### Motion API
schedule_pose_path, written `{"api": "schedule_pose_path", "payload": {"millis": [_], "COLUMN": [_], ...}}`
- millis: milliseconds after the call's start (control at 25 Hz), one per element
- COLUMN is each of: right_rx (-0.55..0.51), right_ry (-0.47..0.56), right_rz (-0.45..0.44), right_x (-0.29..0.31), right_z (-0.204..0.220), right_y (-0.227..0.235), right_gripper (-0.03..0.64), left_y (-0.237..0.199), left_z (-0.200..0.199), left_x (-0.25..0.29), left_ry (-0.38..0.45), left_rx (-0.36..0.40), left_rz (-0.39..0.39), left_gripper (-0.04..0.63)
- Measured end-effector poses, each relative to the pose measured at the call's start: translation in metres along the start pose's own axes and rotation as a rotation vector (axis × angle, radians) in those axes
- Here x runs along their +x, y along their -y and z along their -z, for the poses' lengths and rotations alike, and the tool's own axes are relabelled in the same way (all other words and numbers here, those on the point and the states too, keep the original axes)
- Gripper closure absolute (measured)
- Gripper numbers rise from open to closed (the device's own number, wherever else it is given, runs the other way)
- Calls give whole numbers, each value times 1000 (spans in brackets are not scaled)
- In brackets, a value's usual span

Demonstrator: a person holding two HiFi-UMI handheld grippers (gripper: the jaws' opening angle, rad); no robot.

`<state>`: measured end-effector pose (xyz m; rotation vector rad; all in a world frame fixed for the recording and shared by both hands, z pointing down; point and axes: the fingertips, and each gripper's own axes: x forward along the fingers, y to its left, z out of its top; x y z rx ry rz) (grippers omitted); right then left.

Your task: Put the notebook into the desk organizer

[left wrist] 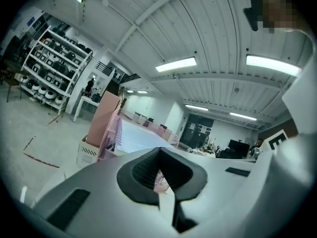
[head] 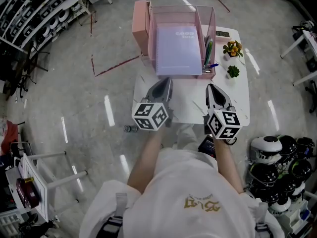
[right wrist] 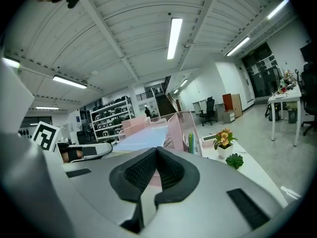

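The lavender notebook (head: 178, 48) rests inside the wide compartment of the pink desk organizer (head: 150, 31) at the back of the white table (head: 190, 108). My left gripper (head: 166, 81) hovers just in front of the notebook's near edge, jaws shut and empty. To its right, my right gripper (head: 211, 87) is also shut on nothing. The left gripper view looks past the closed left gripper (left wrist: 161, 172) at the notebook (left wrist: 138, 138) and organizer (left wrist: 106, 125). Beyond the closed right gripper (right wrist: 157, 167), the right gripper view shows the notebook (right wrist: 143, 139) and the organizer wall (right wrist: 177, 130).
Pens (head: 208, 51) stand in the organizer's narrow right slot. Two small potted plants (head: 233, 47) (head: 233, 71) and a calculator (head: 223, 33) sit at the table's right. A pink box (head: 140, 21) adjoins the organizer's left side. Helmets (head: 270, 157) crowd the floor at right.
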<state>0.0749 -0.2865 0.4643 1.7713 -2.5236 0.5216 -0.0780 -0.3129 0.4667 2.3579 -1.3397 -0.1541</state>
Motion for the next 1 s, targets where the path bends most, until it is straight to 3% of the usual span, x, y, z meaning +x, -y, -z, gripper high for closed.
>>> {"api": "schedule_pose_path", "payload": {"millis": [1000], "right_rx": [-7], "right_ry": [-2], "right_rz": [15], "right_x": [2], "right_z": [-1], "right_y": [6], "right_gripper": [606], "left_y": [5], "left_z": [6], "left_x": [10], "left_ry": [-19], "left_rx": [5], "left_rz": [28], "left_gripper": [578]}}
